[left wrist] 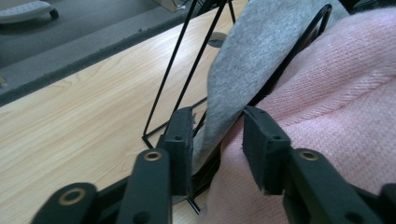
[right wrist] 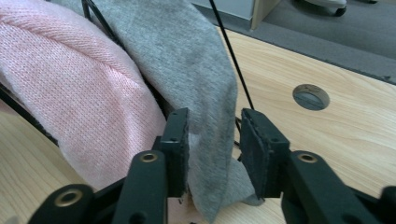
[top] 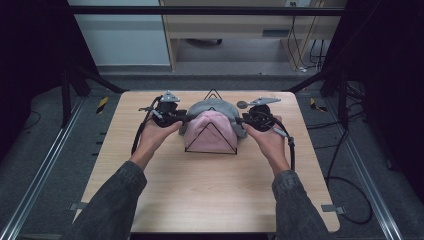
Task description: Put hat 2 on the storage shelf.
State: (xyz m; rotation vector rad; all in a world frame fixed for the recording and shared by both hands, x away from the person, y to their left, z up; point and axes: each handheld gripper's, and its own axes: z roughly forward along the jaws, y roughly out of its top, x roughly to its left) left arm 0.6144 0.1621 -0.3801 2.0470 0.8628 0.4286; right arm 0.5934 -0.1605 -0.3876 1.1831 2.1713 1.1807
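Two cloths hang over one black wire rack in the middle of the worktop: one pink cloth on the near side and one grey cloth behind it, toward the far edge. Two hands hold two grippers, one at each end of the rack. The left gripper sits at the left end of the cloths, the right gripper at the right end.

The left gripper view shows the left gripper with its jaws parted; an edge of the grey cloth hangs down into the gap and the pink cloth lies against the right jaw, and neither jaw clamps the fabric. The rack's thin black wires rise from the wood just beyond.

The right gripper view shows the right gripper likewise released, its jaws apart with a fold of the grey cloth hanging loose between them. The pink cloth lies to the left of it, and one round hole in the worktop appears to the right.

From above, the jaw gaps are too small to judge, while the sleeves and both cables are plain.
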